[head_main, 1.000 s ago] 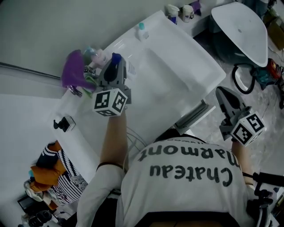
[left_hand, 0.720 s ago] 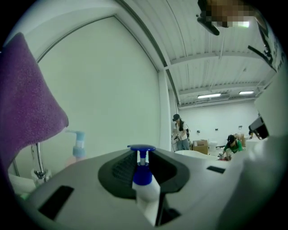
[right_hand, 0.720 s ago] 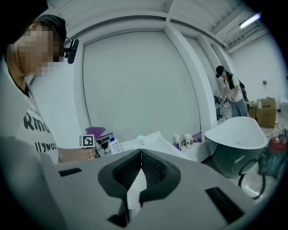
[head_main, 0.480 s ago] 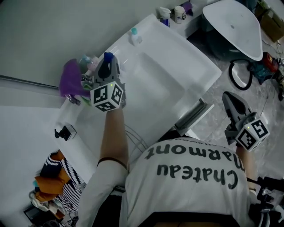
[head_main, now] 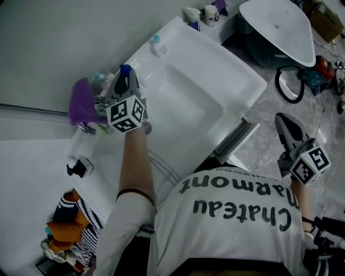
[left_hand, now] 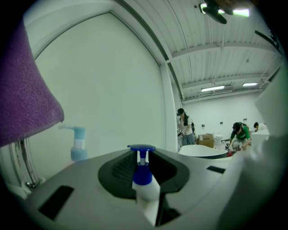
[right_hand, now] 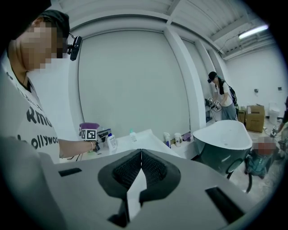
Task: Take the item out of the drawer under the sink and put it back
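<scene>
My left gripper point(head_main: 123, 78) is shut on a white pump bottle with a blue top point(left_hand: 143, 180). It holds the bottle level over the back of the white sink counter point(head_main: 215, 70), close to the wall and the tap. The blue pump head point(head_main: 125, 68) sticks out past the jaws. Out to the right, my right gripper point(head_main: 282, 121) is shut with nothing in it, over the floor and apart from the partly open drawer point(head_main: 236, 137) under the sink. The right gripper view also shows the bottle point(right_hand: 111, 141) in the left gripper.
A purple towel point(head_main: 81, 103) hangs just left of the left gripper. A teal pump bottle point(head_main: 156, 45) stands at the counter's back edge. Small cups point(head_main: 209, 14) sit beyond the sink. A white bathtub point(head_main: 279, 27) stands to the far right. Several people work in the background.
My left gripper has carried the bottle a little nearer the wall and the purple towel. My right gripper has drifted slightly right, away from the drawer. Both stay shut.
</scene>
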Demonstrator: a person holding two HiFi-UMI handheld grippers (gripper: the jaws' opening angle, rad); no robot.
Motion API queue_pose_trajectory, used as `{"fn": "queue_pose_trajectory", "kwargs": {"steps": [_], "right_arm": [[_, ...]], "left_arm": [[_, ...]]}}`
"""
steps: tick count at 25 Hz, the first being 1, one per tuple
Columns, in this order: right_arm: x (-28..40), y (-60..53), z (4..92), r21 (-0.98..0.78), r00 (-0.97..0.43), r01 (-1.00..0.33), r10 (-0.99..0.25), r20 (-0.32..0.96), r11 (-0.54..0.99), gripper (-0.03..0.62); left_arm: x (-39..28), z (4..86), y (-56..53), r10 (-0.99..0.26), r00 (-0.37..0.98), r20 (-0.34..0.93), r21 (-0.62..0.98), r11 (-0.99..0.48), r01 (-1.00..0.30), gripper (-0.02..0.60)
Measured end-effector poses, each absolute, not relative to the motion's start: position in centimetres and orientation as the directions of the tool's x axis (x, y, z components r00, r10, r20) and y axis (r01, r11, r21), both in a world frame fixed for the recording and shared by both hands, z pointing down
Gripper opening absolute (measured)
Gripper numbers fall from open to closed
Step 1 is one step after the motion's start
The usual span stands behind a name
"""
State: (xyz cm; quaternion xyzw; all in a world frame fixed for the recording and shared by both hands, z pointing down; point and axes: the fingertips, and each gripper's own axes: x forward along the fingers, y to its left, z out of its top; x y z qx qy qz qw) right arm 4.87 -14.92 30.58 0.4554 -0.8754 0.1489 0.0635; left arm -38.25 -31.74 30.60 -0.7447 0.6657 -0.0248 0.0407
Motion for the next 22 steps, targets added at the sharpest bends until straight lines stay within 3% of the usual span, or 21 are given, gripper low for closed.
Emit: {"fn": "queue_pose_trajectory", "kwargs": {"steps": [22], "right_arm": [[4.3, -15.0, 32.1, -0.184, -0.566, -0.824, -0.769, 0.298, 0.536, 0.011]], "left_arm": [[-39.8, 30.1, -34.8, -0.993, 0.081, -0.088, -0.130, -0.069, -0.989, 0.078]]}}
